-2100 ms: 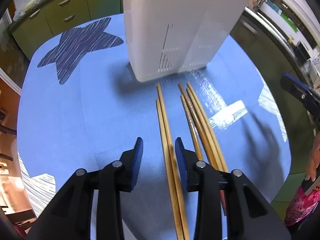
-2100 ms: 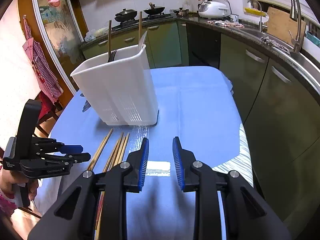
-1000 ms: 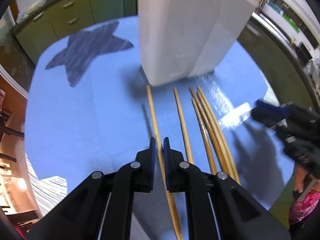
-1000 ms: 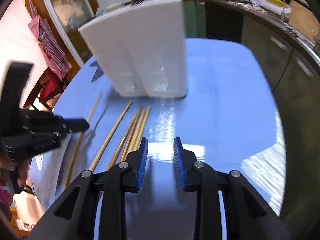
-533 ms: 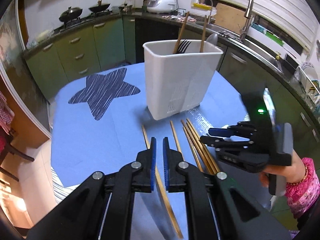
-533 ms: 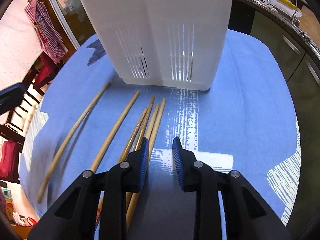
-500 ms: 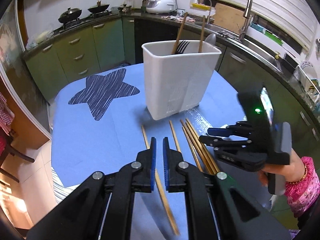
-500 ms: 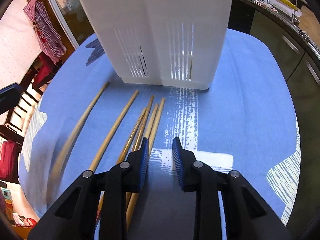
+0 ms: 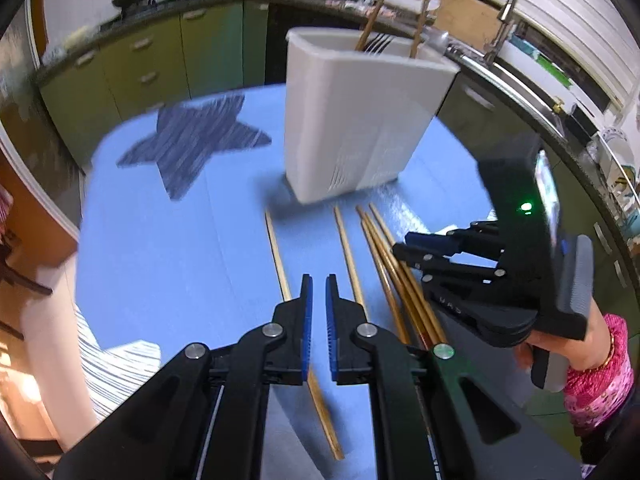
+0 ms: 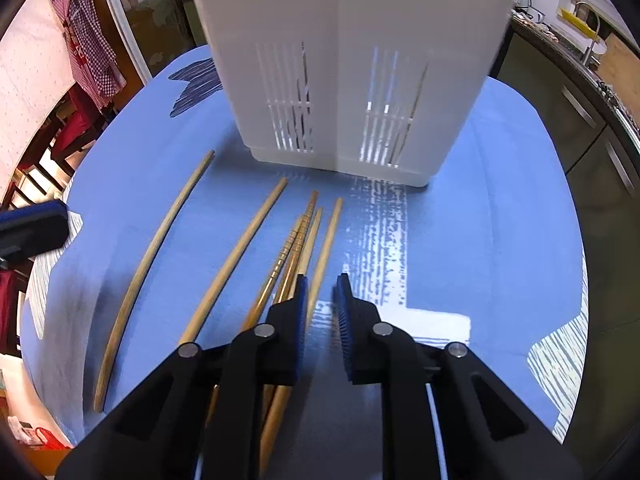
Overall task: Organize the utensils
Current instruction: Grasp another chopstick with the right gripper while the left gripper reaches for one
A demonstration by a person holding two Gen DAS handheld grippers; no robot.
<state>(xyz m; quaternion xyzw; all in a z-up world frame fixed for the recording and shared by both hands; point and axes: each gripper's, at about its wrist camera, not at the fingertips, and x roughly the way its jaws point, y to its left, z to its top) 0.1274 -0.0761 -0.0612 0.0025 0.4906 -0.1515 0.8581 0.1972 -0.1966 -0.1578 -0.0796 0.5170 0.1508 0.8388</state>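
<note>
The loose wooden chopsticks [image 10: 244, 248] lie flat on the blue tablecloth of the table [image 10: 500, 208], fanned out in front of the white slotted plastic utensil holder [image 10: 352, 60], their far tips aimed at its base and their long axes running roughly along the line my grippers look down. That is the relation I care about: any pick has to close across a stick, not along it.

In the right wrist view, the tight bundle of chopsticks passes just under and to the left of the right gripper [image 10: 320, 292]. The rightmost pale stick [image 10: 326, 240] runs up to the inner edge of the left jaw, so I judge a small shift leftward would bring it between the jaws. Those jaws stand a little apart with nothing between them.

From the left wrist view, the left gripper [image 9: 317, 292] hovers above the table with its jaws drawn nearly together, a narrow slit left, and I see nothing held in it. The outermost lone chopstick [image 9: 280, 256] runs beneath its left jaw and comes out behind; a second single stick [image 9: 348, 256] lies just right of it.

The right gripper sits lower and nearer the bundle, so I'd take that one first. The holder already has utensil handles [image 9: 372, 20] poking out of its top.
</note>
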